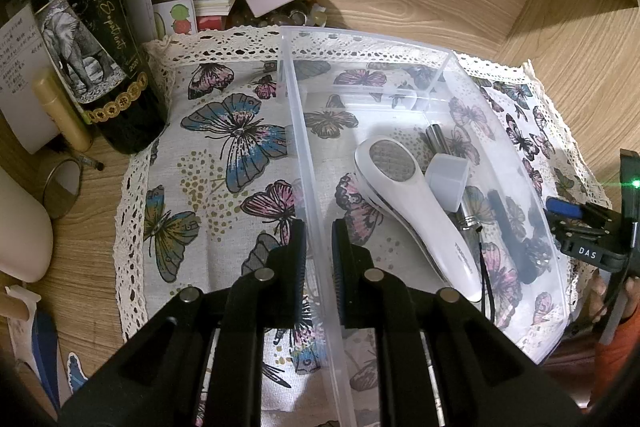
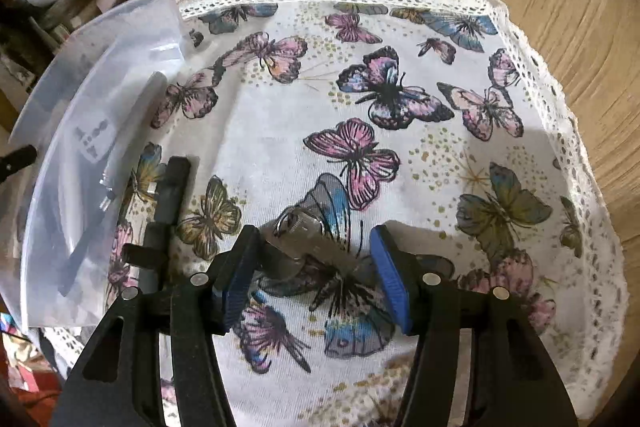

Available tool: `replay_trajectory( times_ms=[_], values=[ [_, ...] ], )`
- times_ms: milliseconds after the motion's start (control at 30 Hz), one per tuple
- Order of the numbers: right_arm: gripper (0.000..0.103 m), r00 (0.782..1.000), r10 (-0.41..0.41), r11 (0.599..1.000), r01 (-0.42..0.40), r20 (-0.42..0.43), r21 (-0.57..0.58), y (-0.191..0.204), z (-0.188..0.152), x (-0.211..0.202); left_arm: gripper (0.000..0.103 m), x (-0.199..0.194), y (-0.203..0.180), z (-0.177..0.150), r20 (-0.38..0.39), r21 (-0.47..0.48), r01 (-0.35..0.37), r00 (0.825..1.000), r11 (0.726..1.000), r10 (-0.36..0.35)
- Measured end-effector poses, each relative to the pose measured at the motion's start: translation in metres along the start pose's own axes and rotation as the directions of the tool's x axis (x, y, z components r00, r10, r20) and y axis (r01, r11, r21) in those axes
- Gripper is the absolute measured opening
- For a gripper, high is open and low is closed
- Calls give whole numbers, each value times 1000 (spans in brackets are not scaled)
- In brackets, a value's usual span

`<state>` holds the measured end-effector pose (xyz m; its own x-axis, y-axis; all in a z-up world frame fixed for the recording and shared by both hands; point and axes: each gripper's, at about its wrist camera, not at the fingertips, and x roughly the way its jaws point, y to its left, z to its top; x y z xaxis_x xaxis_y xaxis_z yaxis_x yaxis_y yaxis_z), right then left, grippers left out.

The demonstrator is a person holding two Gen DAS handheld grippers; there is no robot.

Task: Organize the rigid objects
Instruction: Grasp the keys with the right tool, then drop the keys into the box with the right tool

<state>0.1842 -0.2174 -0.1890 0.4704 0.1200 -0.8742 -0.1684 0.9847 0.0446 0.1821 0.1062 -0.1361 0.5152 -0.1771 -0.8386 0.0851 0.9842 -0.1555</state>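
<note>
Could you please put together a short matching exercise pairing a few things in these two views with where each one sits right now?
Things:
1. white handheld device
2. wine bottle
3. metal lighter
4. left tool

Places:
A. lying on the butterfly cloth between the right tool's open fingers
B. inside the clear plastic bin
C. straddling the clear bin's near wall
D. standing on the wooden surface beside the cloth's edge

Pairs: 1-B, 2-D, 3-A, 4-C
</note>
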Motion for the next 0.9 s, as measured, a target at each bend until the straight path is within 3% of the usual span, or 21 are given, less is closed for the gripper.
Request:
replay_trajectory(
  times_ms=[100,167,233,433,600,767,900],
  values=[
    [37,1000,-3,1000,4,14,-16,1,-1,-2,12,0,0,0,-1,0,0,1000,1000,0],
    [17,1000,-4,1000,5,16,-29,2,0,-5,12,0,0,0,0,0,1,1000,1000,-1],
    [11,1000,5,999,-4,23,-32,2,1,-7,12,0,0,0,0,1,0,1000,1000,0],
    [8,997,2,998,2,77,-60,10,9,-22,12,0,0,0,0,0,0,1000,1000,0],
    [7,983,44,996,-28,179,-89,29,27,-51,12,0,0,0,0,1,0,1000,1000,0],
    [7,947,141,984,-102,288,-145,60,47,-81,12,0,0,-1,0,1,0,1000,1000,0],
    [7,918,223,965,-161,329,-207,88,56,-97,12,0,-1,-1,0,1,-1,1000,1000,1]
  ],
)
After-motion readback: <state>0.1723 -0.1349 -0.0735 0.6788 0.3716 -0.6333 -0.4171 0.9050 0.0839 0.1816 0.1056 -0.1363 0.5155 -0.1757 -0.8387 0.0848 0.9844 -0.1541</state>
